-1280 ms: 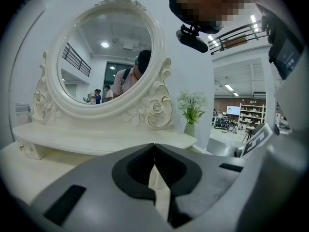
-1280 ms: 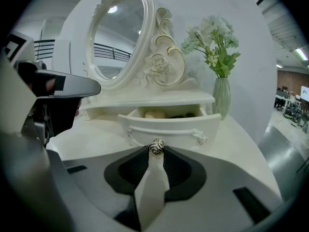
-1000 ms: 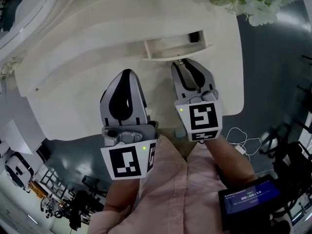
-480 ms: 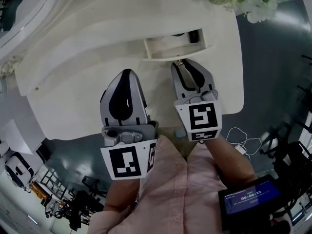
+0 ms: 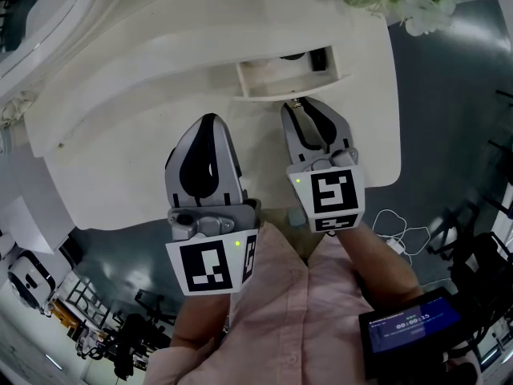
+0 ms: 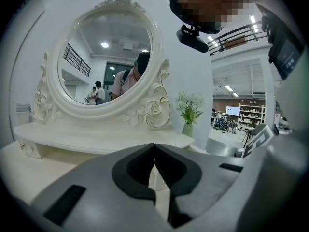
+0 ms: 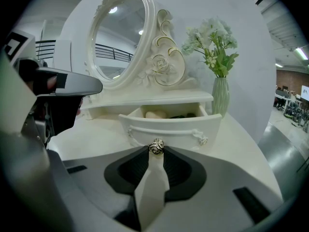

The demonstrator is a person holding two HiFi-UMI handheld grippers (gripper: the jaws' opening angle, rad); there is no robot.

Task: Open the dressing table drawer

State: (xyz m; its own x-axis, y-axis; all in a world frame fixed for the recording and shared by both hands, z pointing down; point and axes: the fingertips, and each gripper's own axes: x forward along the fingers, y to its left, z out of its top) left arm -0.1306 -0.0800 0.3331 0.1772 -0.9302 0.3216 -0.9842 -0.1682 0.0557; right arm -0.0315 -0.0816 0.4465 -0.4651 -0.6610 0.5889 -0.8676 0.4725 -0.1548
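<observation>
nothing moved: right gripper (image 7: 155, 150) fingers (image 7: 131, 170) pinch the open drawer (image 7: 171, 127) knob (image 7: 156, 146); left gripper (image 6: 154, 146) closed, empty.

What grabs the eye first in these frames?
The drawer of the white dressing table stands pulled out, with the right gripper closed on its small rose-shaped knob. Above it rises the ornate oval mirror, and a vase of white flowers sits just right of the drawer in the right gripper view. The left gripper hangs shut and empty over the table.
</observation>
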